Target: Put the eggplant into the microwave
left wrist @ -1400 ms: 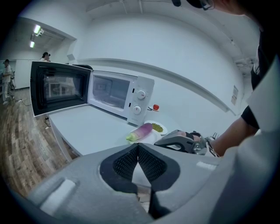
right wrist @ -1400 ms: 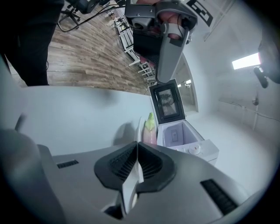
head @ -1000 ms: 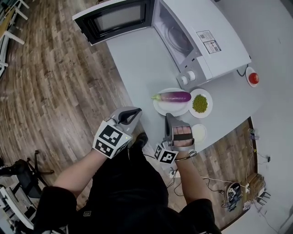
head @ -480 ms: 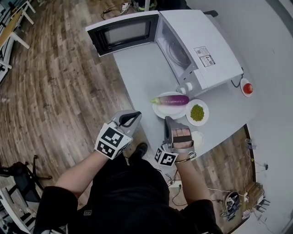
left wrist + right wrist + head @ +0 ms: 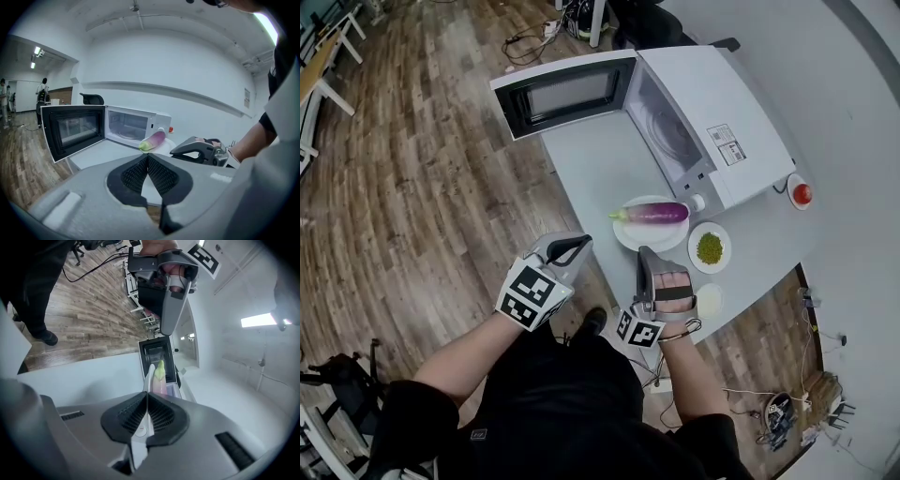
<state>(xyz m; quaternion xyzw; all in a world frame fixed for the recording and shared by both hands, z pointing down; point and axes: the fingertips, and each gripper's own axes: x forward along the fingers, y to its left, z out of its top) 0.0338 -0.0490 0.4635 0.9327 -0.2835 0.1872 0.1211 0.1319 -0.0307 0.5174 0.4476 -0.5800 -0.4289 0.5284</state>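
Eggplant point(image 5: 652, 213): lying across a white plate point(image 5: 628, 234), centre of the head view, just in front of the microwave
Microwave point(image 5: 712, 122): upper centre, door point(image 5: 567, 94) swung wide open (turntable visible inside)
Left gripper point(image 5: 579, 244): jaws pressed together on nothing, lower centre-left, near the table edge
Right gripper point(image 5: 644, 253): jaws together, empty, just below the plate
Table point(image 5: 591, 159): dish of green peas point(image 5: 709, 247) to the right of the plate

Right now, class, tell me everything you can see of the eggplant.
The eggplant is long and smooth, with glossy purple skin that fades paler towards its green stem end. It looks whole and uncut. It lies on its side across a white plate on the table, just in front of the open microwave. Only the plate touches it.
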